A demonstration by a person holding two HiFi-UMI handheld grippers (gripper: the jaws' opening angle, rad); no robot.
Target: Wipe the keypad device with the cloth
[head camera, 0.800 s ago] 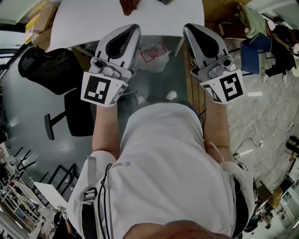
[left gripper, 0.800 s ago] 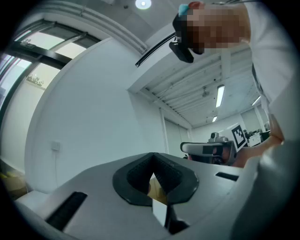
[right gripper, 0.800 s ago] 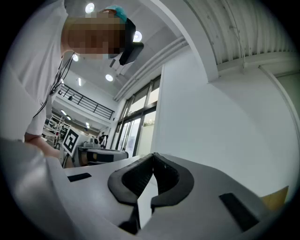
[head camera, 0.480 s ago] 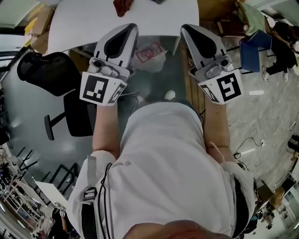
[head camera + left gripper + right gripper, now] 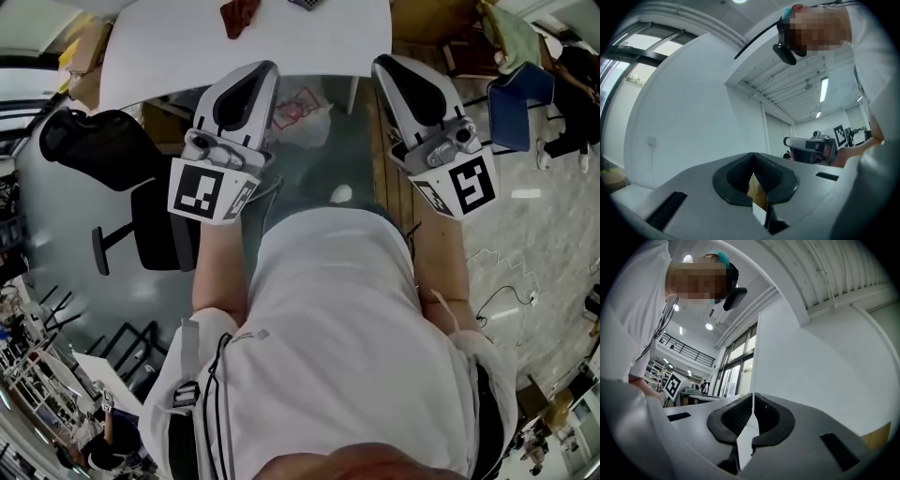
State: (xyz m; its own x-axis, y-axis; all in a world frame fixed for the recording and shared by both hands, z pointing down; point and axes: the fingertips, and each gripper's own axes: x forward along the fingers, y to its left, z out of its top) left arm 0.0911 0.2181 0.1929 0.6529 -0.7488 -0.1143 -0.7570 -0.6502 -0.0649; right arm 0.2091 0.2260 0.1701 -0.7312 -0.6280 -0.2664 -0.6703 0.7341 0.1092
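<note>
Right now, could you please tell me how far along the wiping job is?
Done: nothing visible. In hand: nothing; the left tongs and right tongs are shut and empty, short of the white table. Left: pick up the red cloth lying there and wipe the keypad device.

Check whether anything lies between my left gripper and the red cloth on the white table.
Nothing visible does. In the head view, only bare white table shows between the left gripper, shut and empty, and the cloth, which lies near the far edge of the table.
</note>
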